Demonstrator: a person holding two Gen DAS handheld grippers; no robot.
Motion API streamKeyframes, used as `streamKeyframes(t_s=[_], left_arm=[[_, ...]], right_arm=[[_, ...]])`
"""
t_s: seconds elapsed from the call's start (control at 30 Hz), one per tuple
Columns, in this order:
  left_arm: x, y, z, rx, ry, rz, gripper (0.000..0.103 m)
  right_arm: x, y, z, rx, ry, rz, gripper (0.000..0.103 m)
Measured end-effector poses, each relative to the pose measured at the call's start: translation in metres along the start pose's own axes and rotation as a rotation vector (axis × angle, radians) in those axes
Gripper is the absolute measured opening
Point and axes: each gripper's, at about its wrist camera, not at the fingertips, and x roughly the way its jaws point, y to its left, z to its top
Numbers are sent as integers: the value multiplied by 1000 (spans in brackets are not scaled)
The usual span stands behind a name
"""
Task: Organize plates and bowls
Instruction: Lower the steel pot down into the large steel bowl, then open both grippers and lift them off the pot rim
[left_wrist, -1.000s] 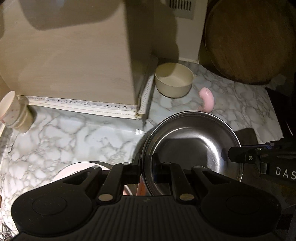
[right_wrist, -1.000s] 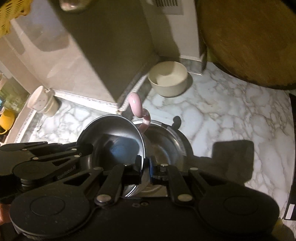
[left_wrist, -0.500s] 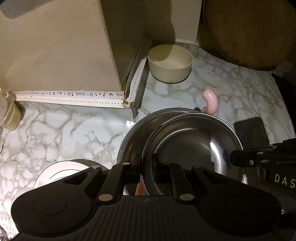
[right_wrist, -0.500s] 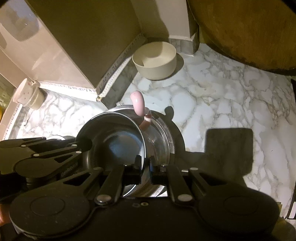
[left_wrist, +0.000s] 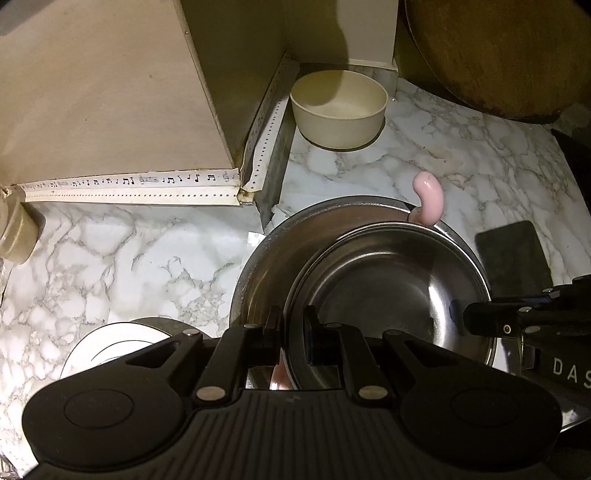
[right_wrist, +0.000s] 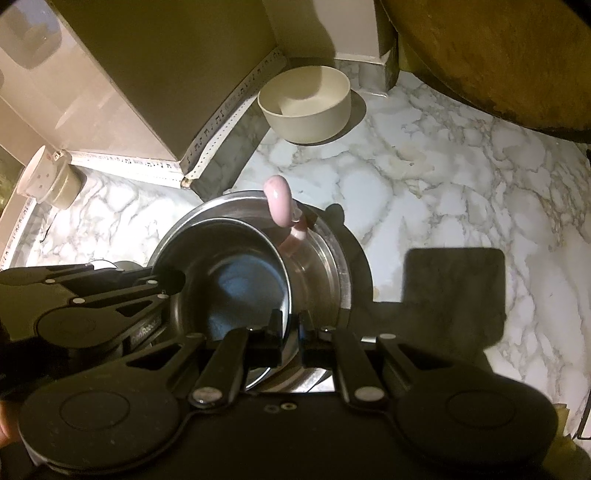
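Observation:
A small steel bowl (left_wrist: 388, 280) hangs tilted inside a larger steel bowl (left_wrist: 269, 254) that rests on the marble counter. My left gripper (left_wrist: 293, 332) is shut on the small bowl's near rim. My right gripper (right_wrist: 291, 332) is shut on the opposite rim of the same small steel bowl (right_wrist: 236, 280), with the larger steel bowl (right_wrist: 317, 254) around it. A pink curved handle (left_wrist: 428, 197) sticks up at the larger bowl's far edge; the pink handle (right_wrist: 280, 203) also shows in the right wrist view. A cream bowl (left_wrist: 338, 107) stands further back by the wall.
A beige cabinet (left_wrist: 103, 92) with music-note tape along its foot stands at the left. A round wooden board (left_wrist: 498, 55) leans at the back right. A white plate (left_wrist: 107, 343) lies at the near left. A spotted cup (right_wrist: 48, 181) sits by the cabinet.
Both grippers have come down with the small steel bowl, which now sits lower inside the larger steel bowl. The counter and cream bowl look closer.

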Motion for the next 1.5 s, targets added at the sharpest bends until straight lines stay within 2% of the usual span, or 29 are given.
streamKeyframes(t_s=[0.63,0.8,0.93,1.5], left_arm=[[-2,-38,0,49,20,-84,11],[4,-43,-2,52,32,-98,11],[5,-36,-1,15,33,-115,11],[-27,-13,-2,-14,-31,-194,11]], right_arm=[[-14,-37,-8,7,-1,-58,8],[-17,-47,-8,28,-5,-45,9],[-16,-42,-9,7,-3,-44,13],[-28,-29,-8,-61,-15,-23,27]])
